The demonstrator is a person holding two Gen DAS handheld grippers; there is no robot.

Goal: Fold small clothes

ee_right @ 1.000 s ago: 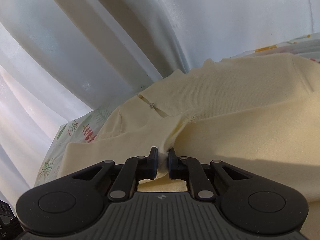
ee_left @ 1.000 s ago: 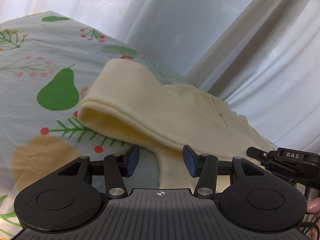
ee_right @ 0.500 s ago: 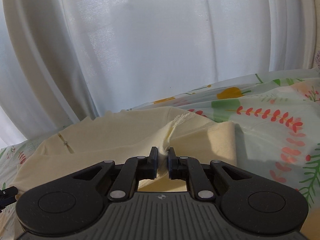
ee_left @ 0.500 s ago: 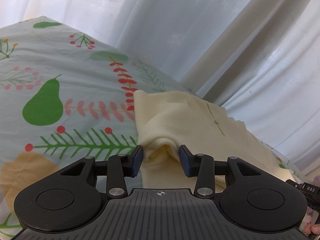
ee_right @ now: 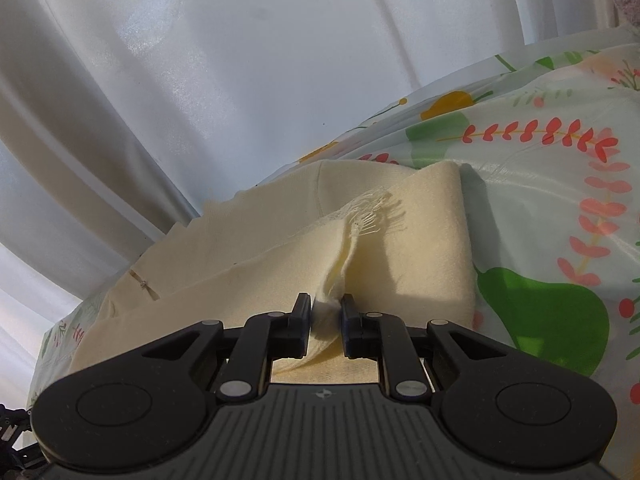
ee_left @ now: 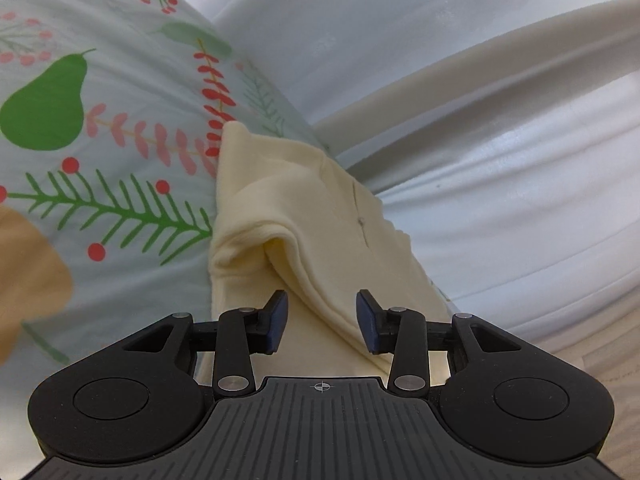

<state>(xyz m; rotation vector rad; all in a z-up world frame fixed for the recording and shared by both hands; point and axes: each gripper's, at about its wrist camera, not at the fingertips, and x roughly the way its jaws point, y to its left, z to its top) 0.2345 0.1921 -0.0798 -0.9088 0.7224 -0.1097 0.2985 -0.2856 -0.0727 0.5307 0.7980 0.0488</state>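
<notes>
Cream garment (ee_left: 304,216), folded into layers, lies on the printed sheet (ee_left: 100,160) at its edge by the white curtain (ee_left: 460,60). Small slit with a snap visible on top layer. Right gripper (ee_right: 326,312) has a raised ridge of the cloth between its pads, jaws opening, fabric touching both pads. Left gripper (ee_left: 322,318) fingers spread, folded edge running between them, pads not pressing it. Pear and berry print around the garment.

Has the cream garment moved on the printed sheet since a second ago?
Yes. In the left wrist view the cream garment has drawn right, off the green pear it nearly reached, uncovering more printed sheet.
</notes>
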